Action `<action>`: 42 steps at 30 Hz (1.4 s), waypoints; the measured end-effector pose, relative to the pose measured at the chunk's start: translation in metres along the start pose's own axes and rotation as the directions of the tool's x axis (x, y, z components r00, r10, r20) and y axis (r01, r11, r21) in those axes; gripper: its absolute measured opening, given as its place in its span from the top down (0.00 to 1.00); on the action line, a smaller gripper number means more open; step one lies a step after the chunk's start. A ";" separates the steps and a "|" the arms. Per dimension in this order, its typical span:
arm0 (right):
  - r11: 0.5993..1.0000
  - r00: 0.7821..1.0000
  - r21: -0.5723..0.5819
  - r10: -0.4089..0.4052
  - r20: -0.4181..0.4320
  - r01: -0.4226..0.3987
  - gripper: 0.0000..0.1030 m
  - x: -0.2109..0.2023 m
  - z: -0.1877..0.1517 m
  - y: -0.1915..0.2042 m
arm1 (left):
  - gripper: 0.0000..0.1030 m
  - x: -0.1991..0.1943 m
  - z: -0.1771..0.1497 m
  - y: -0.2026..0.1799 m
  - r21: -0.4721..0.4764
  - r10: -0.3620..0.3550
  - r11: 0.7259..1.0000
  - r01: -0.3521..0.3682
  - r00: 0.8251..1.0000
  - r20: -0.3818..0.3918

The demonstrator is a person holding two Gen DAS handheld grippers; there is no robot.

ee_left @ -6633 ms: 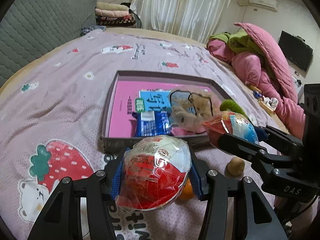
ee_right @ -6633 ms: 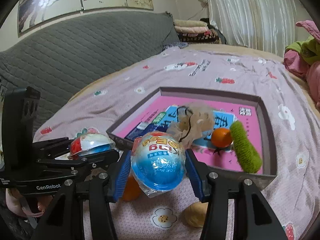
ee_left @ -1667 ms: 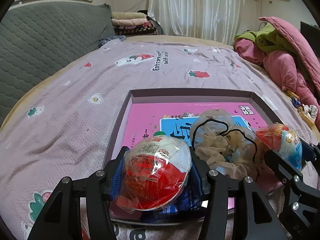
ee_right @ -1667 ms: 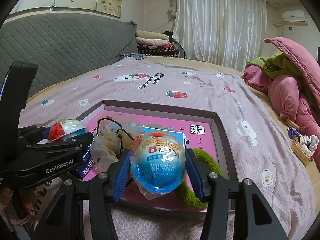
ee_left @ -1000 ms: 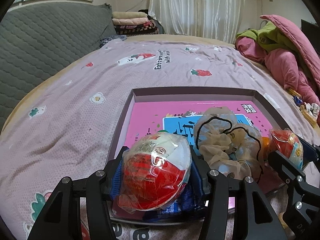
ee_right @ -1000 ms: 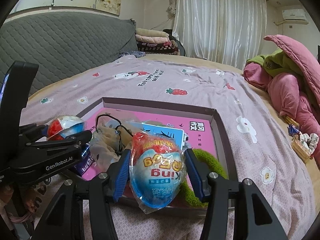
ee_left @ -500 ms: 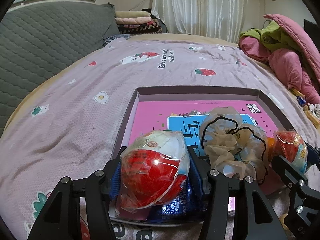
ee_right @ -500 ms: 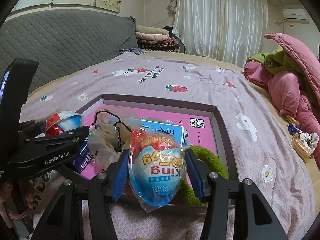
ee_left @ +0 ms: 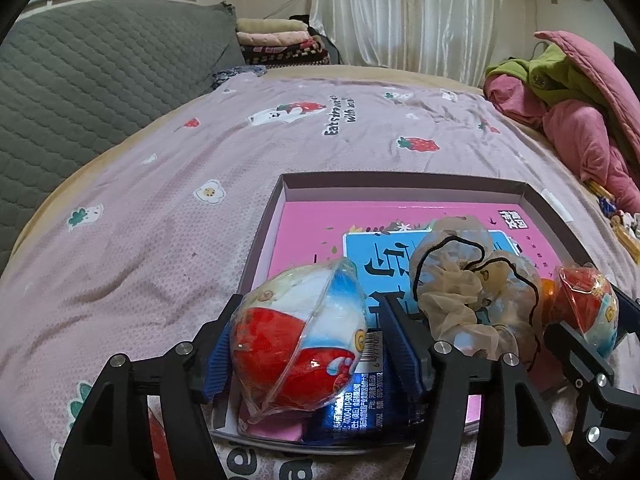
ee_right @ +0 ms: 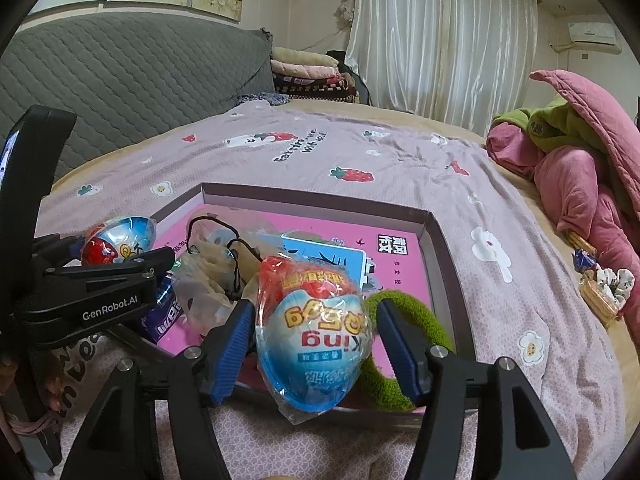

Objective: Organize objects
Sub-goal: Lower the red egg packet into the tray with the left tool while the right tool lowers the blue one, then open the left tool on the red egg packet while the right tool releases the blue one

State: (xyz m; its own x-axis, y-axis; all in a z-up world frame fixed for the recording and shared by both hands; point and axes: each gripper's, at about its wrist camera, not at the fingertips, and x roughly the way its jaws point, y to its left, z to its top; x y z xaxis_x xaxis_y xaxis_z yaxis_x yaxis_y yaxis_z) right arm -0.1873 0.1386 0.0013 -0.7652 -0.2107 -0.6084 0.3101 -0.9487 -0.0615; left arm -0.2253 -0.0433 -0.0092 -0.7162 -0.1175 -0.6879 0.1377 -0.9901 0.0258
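Red-and-white wrapped egg [ee_left: 298, 344] lying tilted at the near left corner of the shallow box [ee_left: 404, 182], resting on a dark blue packet [ee_left: 352, 408] and a pink card, between the spread pads of the left gripper [ee_left: 304, 344]; jaws just opened wider, a gap plain on the right pad, contact on the left pad hard to judge. Blue-and-red wrapped egg [ee_right: 314, 336] sitting upside down on the near rim of the same box, between the right gripper [ee_right: 316, 344] pads, jaws likewise just opened, narrow gaps on both sides. Just right of it, a green fuzzy loop [ee_right: 404, 344]. Between the two eggs, a beige sheer scrunchie [ee_left: 472, 288] atop a blue-and-pink booklet [ee_left: 320, 236]. All on a pink strawberry-print bedsheet [ee_left: 160, 216]; grey quilted headboard [ee_left: 80, 92] far left, pink and green bedding [ee_left: 576, 112] heaped far right.
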 end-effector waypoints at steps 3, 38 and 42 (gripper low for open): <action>1.000 1.000 0.001 -0.002 0.003 0.002 0.35 -0.001 -0.001 0.000 | 0.32 -0.001 0.000 0.000 0.000 -0.008 1.000 0.008 1.000 0.001; 0.997 0.991 0.079 -0.011 0.133 0.001 0.27 -0.035 0.010 -0.017 | 0.26 -0.045 0.008 -0.005 0.004 -0.096 0.995 0.096 0.989 0.112; 0.997 0.989 0.074 -0.010 0.147 -0.001 0.25 -0.041 0.010 -0.018 | 0.26 -0.053 0.007 -0.004 0.007 -0.102 0.995 0.102 0.986 0.133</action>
State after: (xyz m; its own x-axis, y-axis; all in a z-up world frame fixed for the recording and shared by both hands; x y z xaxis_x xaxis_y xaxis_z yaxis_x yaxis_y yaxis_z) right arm -0.1673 0.1615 0.0355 -0.8428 -0.2339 -0.4847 0.2686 -0.9633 -0.0022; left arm -0.1925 -0.0341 0.0326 -0.8108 -0.0254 -0.5848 0.0595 -0.9975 -0.0392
